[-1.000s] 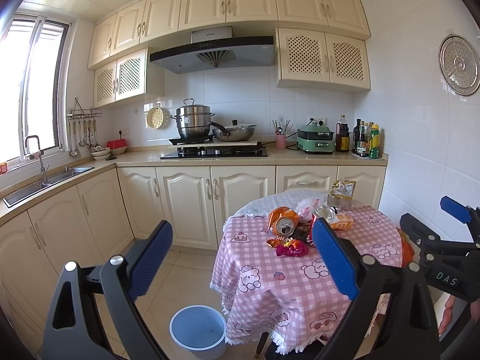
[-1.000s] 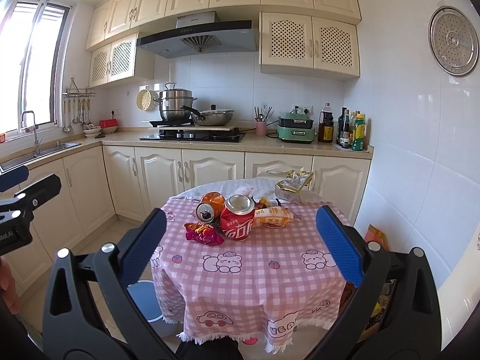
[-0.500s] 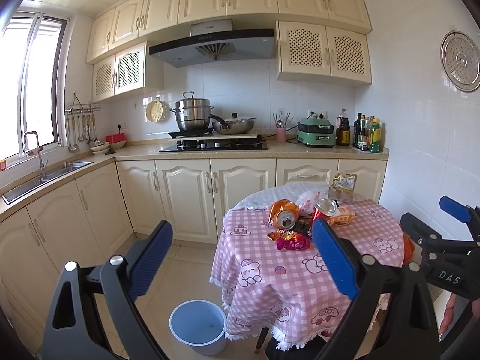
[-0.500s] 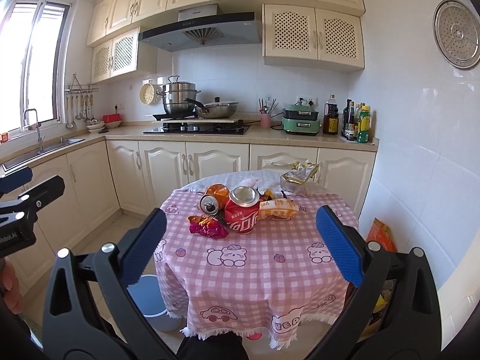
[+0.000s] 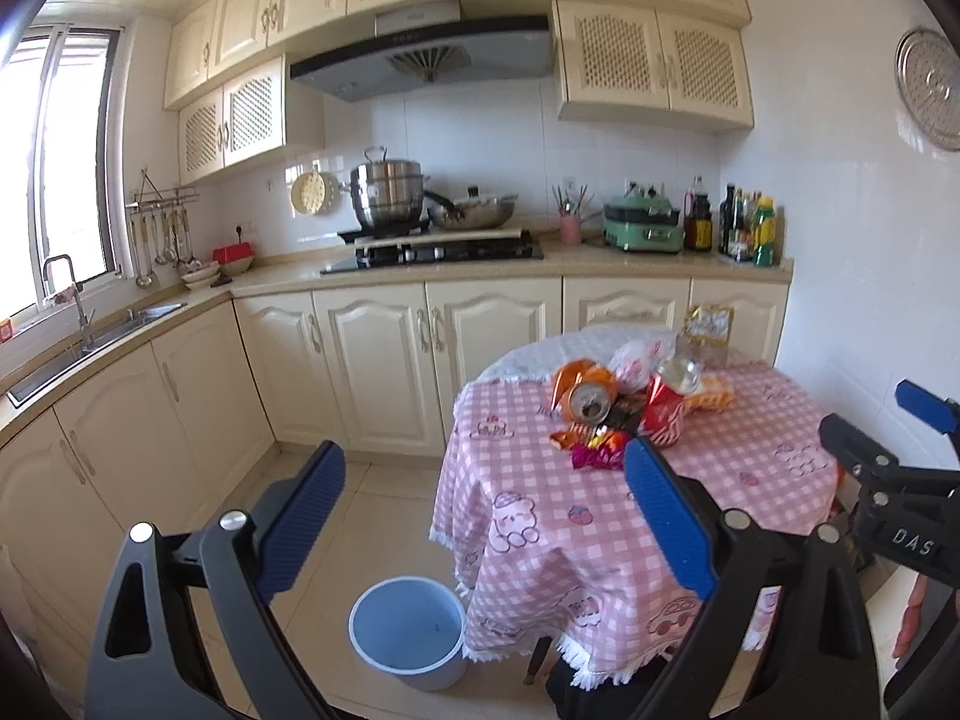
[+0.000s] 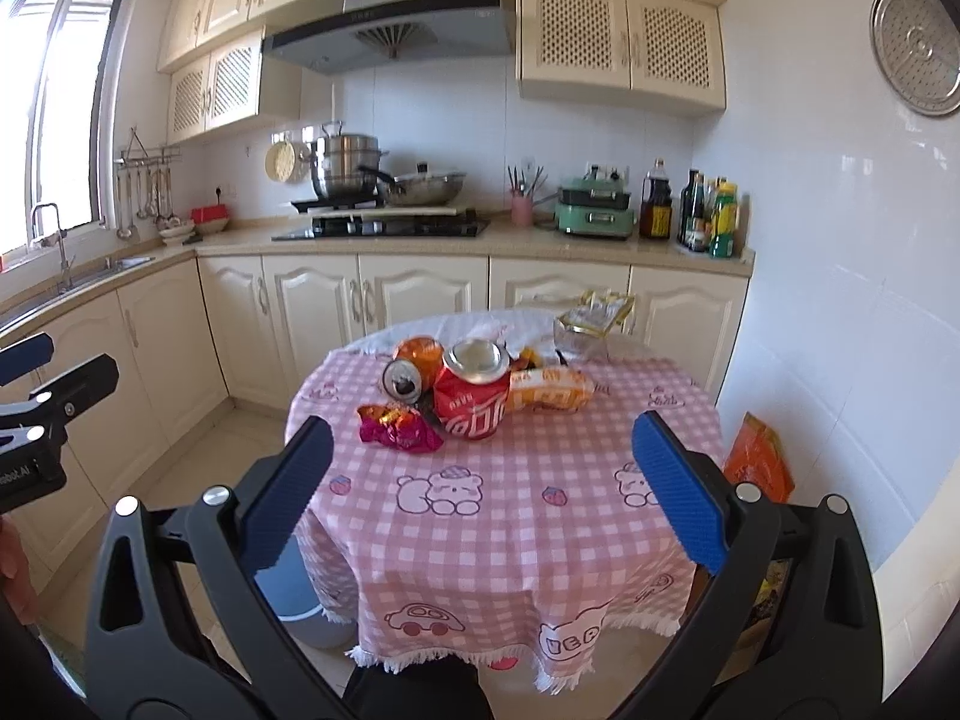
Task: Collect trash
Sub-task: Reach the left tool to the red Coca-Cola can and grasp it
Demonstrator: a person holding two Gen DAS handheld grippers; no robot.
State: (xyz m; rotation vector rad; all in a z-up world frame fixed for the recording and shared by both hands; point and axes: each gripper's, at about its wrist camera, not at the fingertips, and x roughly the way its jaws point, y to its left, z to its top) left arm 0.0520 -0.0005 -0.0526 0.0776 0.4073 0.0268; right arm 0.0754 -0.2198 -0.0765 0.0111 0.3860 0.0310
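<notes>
Red can (image 6: 474,399) stands ahead between the empty, wide-apart right gripper (image 6: 480,480) fingers.

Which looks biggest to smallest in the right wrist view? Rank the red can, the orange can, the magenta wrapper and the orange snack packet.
1. Red can, upright and nearest the middle.
2. Orange snack packet and magenta wrapper: too alike to rank.
3. Orange can, on its side, partly hidden behind the red can.

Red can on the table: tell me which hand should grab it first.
Right, probably. The red can stands nearly centred ahead of the open right tool, while the left tool faces the table's left edge, above the blue bin.
</notes>
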